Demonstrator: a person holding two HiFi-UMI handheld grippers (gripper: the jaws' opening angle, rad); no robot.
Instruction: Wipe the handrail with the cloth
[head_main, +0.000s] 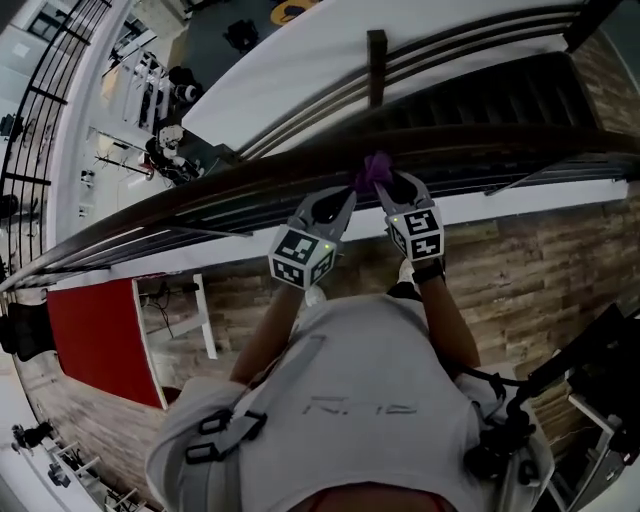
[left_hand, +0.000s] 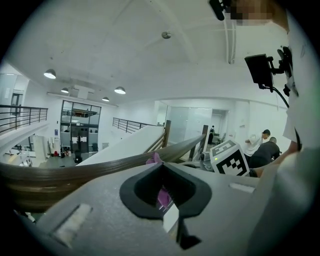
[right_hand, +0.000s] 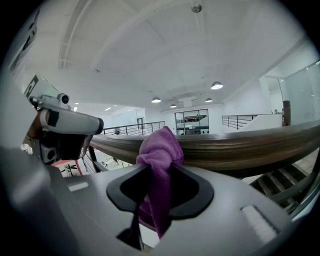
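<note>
A dark wooden handrail (head_main: 200, 195) curves across the head view from lower left to right. A purple cloth (head_main: 374, 171) is bunched on top of it. Both grippers meet at the cloth from the near side, with my left gripper (head_main: 350, 192) just left of my right gripper (head_main: 392, 187). In the right gripper view the cloth (right_hand: 160, 155) rises out of the jaw slot against the rail (right_hand: 240, 147), and my right gripper (right_hand: 159, 167) is shut on it. In the left gripper view a strip of cloth (left_hand: 163, 196) sits inside the slot of my left gripper (left_hand: 159, 172), beside the rail (left_hand: 75, 175).
Beyond the rail a staircase (head_main: 480, 100) drops away, with a wooden post (head_main: 376, 65) and a lower floor full of equipment. A wood-panelled wall (head_main: 540, 260) and a red panel (head_main: 95, 335) lie below me. People (left_hand: 265, 147) sit far off to the right.
</note>
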